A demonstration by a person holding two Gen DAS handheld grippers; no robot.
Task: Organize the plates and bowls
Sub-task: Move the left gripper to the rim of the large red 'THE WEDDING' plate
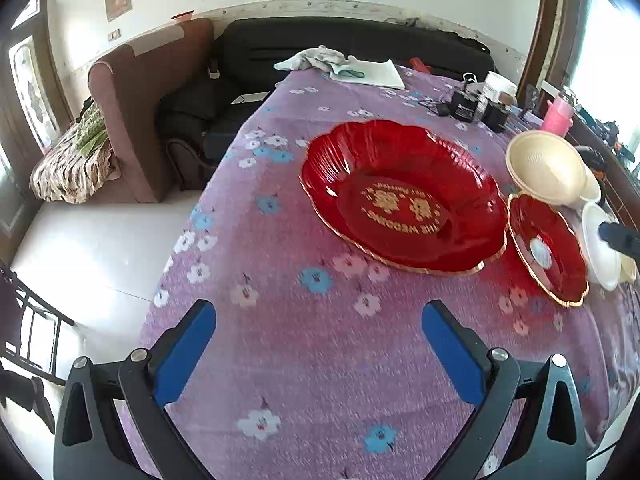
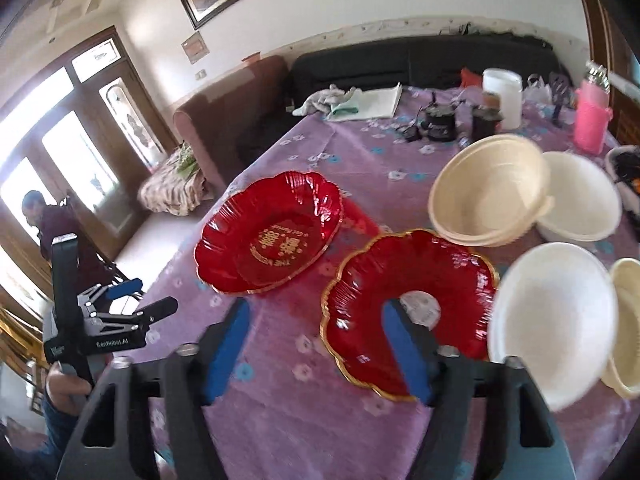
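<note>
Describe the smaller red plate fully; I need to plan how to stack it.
The smaller red plate looks like glossy translucent red plastic or glass, with a scalloped, ribbed rim edged in gold and a pale round patch at its centre. It lies flat and empty on the purple floral tablecloth, beside the larger red plate. A blue fingertip of the open right claw overlaps it; contact is unclear.

We get two wrist fisheyes, both angled down over the table (image 1: 304,360), facing the sofa (image 2: 420,60). Both share the large red plate (image 1: 400,196) at frame centre.
</note>
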